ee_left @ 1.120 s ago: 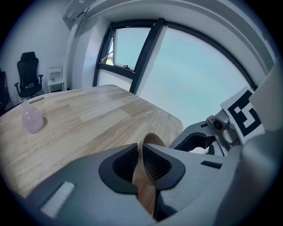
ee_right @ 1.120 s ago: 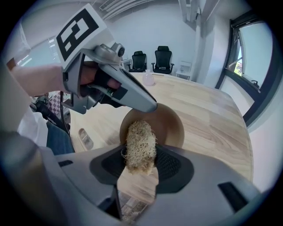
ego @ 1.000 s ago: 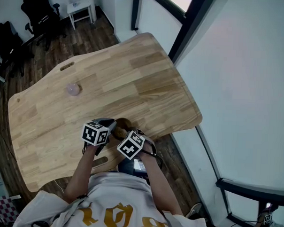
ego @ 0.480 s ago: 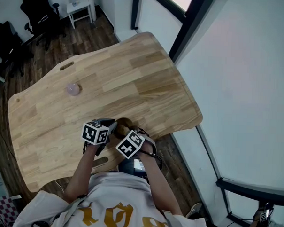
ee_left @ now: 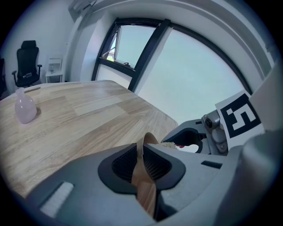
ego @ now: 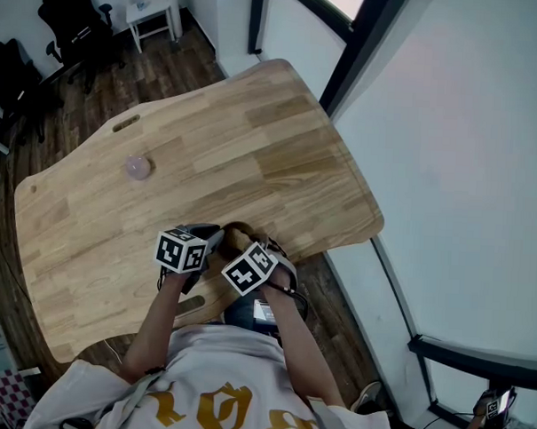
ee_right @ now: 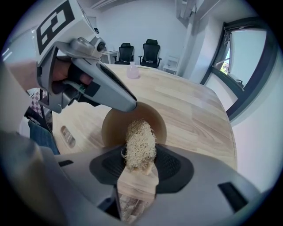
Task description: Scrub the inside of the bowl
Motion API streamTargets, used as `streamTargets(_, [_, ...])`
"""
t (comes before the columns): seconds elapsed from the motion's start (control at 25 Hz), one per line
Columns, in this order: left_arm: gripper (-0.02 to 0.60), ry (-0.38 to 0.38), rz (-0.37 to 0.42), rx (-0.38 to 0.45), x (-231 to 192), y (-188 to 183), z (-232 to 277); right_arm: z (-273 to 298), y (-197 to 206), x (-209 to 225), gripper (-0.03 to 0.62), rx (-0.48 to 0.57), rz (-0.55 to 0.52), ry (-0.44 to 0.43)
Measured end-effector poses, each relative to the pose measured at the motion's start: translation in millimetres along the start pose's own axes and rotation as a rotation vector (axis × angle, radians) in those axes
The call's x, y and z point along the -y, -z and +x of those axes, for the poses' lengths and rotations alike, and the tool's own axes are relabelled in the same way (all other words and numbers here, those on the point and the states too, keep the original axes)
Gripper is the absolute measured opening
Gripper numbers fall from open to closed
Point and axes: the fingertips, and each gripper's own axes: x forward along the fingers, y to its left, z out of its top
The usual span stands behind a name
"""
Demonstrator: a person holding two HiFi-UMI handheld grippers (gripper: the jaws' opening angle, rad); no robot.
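A small brown wooden bowl [ee_right: 114, 127] is tipped on its side at the near edge of the table [ego: 254, 146]. My left gripper [ee_left: 142, 161] is shut on its thin rim [ee_left: 149, 140]. In the right gripper view the left gripper [ee_right: 88, 84] reaches in from the upper left to the bowl's top edge. My right gripper [ee_right: 140, 164] is shut on a straw-coloured fibre scrubber [ee_right: 140, 143], whose bristles reach into the bowl's hollow. From the head view, the bowl [ego: 237, 234] is mostly hidden behind both marker cubes.
A small pink vase [ego: 138, 168] stands far back on the table, well apart from the bowl. Office chairs [ee_right: 150, 50] and a white side table [ego: 153, 8] stand beyond the desk. Beside the table's right edge [ego: 367, 205] is a tall window.
My right gripper has shifted slightly up and to the right with the scrubber against the bowl. The left gripper and the bowl have stayed put.
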Motion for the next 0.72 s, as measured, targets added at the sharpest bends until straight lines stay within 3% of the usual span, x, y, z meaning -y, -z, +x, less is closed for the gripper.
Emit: streamTargets(0.72, [0.040,0.041,-0.011,0.006,6.6,-2.5,0.2,-5.9,-4.3,8.1,0.183,0.034,0.069,-0.003])
